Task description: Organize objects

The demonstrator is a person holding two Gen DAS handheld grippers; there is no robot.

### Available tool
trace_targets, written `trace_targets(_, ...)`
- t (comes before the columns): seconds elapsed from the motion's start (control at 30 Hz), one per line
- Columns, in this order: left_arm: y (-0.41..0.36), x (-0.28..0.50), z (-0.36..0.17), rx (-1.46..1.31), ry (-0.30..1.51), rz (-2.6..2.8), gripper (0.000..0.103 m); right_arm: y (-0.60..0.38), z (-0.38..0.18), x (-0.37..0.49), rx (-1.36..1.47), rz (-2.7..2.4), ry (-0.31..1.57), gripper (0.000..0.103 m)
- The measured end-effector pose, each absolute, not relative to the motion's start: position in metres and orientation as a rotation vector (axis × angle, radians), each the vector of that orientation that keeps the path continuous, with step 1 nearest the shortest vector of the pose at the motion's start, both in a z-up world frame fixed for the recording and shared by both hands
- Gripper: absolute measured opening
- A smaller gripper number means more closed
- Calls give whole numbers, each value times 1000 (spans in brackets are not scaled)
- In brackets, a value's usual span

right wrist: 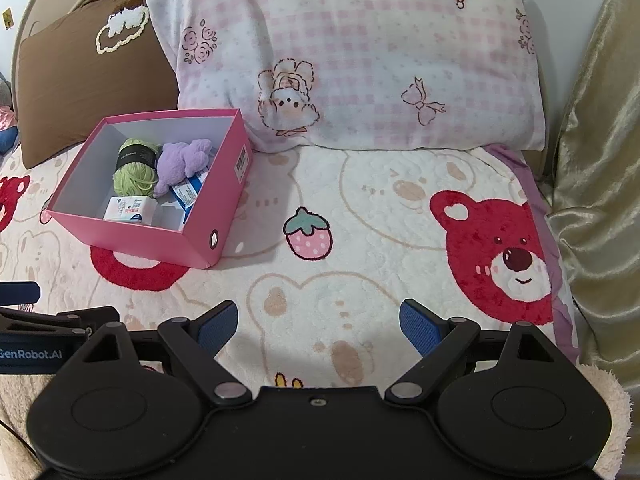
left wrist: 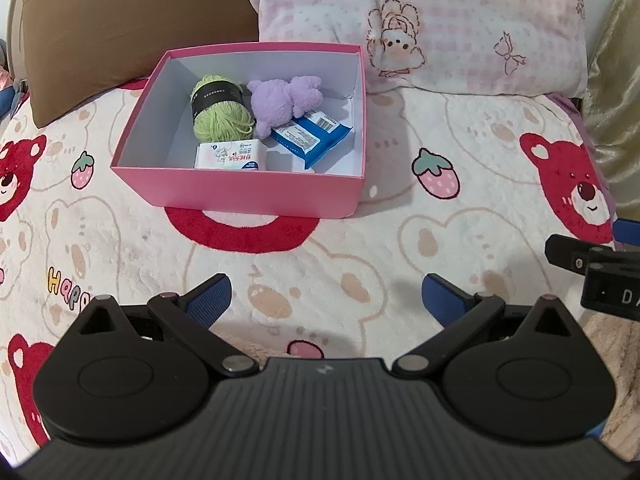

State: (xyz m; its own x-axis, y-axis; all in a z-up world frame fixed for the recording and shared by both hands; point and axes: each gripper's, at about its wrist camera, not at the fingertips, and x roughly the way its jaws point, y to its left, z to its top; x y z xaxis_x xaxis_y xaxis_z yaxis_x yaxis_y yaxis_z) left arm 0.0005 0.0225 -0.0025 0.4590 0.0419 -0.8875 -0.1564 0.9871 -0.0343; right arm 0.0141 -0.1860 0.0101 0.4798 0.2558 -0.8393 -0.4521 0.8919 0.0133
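Note:
A pink box (left wrist: 256,194) (right wrist: 132,236) stands on the bed blanket. Inside it lie a green yarn ball (left wrist: 220,108) (right wrist: 134,172), a purple plush toy (left wrist: 286,102) (right wrist: 180,160), a blue wipes packet (left wrist: 310,136) (right wrist: 188,192) and a white tissue pack (left wrist: 231,155) (right wrist: 128,209). My left gripper (left wrist: 326,300) hovers open over the blanket, short of the box, nothing between its blue pads. My right gripper (right wrist: 318,326) is also open and empty, to the right of the box. Each gripper shows at the edge of the other's view.
A brown pillow (left wrist: 120,32) (right wrist: 92,80) and a pink checked pillow (left wrist: 440,28) (right wrist: 360,60) lean behind the box. Gold fabric (right wrist: 592,200) rises along the right side. The bear-print blanket (left wrist: 400,220) (right wrist: 380,220) spreads between box and grippers.

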Motion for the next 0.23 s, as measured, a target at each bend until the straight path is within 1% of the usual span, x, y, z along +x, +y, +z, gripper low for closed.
trace_targets(0.23, 20, 0, -3, -125, 1094, 121, 103, -185, 10, 12, -233, 443, 975, 91)
